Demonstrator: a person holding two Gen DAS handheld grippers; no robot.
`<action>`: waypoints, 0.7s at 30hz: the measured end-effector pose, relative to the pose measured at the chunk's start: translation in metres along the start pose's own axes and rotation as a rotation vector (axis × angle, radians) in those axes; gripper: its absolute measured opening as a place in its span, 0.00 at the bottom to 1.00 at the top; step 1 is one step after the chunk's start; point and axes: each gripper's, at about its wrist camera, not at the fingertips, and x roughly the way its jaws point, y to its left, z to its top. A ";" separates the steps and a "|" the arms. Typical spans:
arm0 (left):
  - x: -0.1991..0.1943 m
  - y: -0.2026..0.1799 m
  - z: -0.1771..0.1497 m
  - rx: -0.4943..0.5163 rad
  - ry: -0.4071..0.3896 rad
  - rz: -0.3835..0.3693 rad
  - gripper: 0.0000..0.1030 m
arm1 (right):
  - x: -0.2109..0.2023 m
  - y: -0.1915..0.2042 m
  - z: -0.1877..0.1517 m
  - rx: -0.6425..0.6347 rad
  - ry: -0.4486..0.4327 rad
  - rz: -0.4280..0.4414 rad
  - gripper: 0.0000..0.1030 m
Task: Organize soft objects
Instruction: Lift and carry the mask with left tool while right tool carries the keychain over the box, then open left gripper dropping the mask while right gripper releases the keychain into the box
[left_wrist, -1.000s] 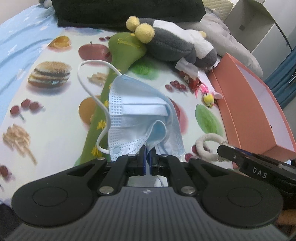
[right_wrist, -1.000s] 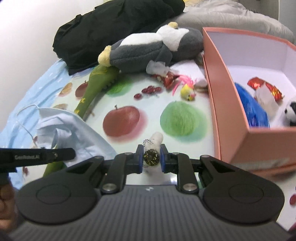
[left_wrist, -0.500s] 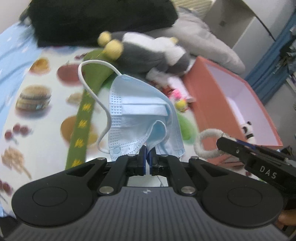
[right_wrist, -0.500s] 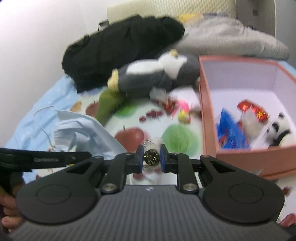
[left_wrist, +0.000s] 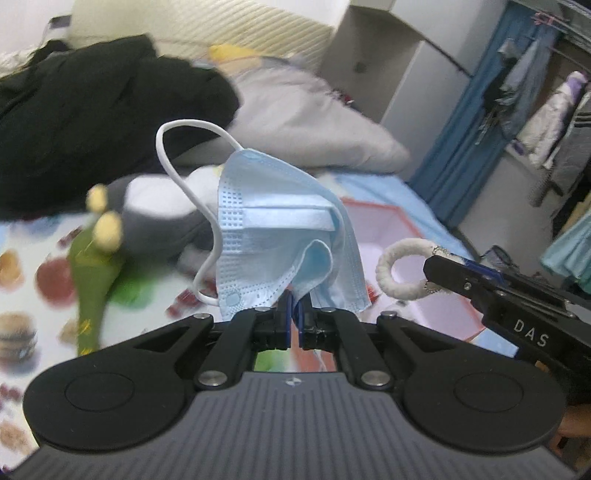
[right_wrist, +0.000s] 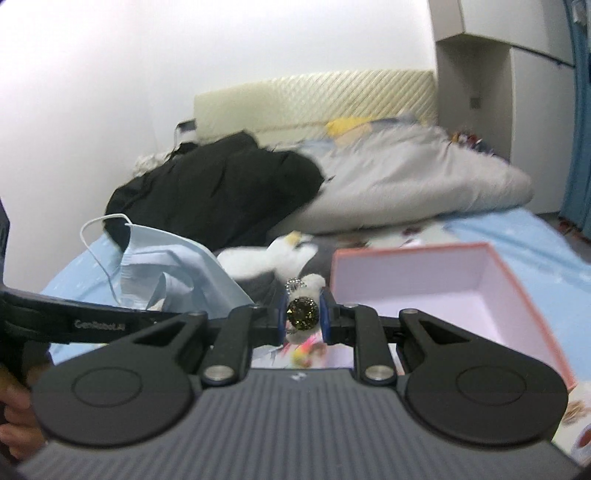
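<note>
Left wrist: pleated blue mask (left_wrist: 280, 236), fuzzy white ring (left_wrist: 400, 267), salmon box (left_wrist: 436, 258).

Soft things and containers, tallied.
One blue face mask (left_wrist: 280, 236), one white fabric ring (left_wrist: 400, 267), one grey-and-white plush (left_wrist: 159, 218), one green plush (left_wrist: 94, 284) at lower left, one pink box (right_wrist: 436, 291), one black garment (right_wrist: 218, 192), one grey duvet (right_wrist: 413, 184), two grippers.
</note>
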 end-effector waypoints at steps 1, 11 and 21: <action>0.003 -0.008 0.008 0.014 -0.004 -0.014 0.04 | -0.003 -0.007 0.006 0.002 -0.012 -0.013 0.21; 0.050 -0.078 0.060 0.086 0.047 -0.142 0.04 | -0.010 -0.084 0.043 0.063 -0.006 -0.146 0.21; 0.151 -0.114 0.052 0.120 0.260 -0.140 0.04 | 0.039 -0.160 0.011 0.185 0.240 -0.231 0.21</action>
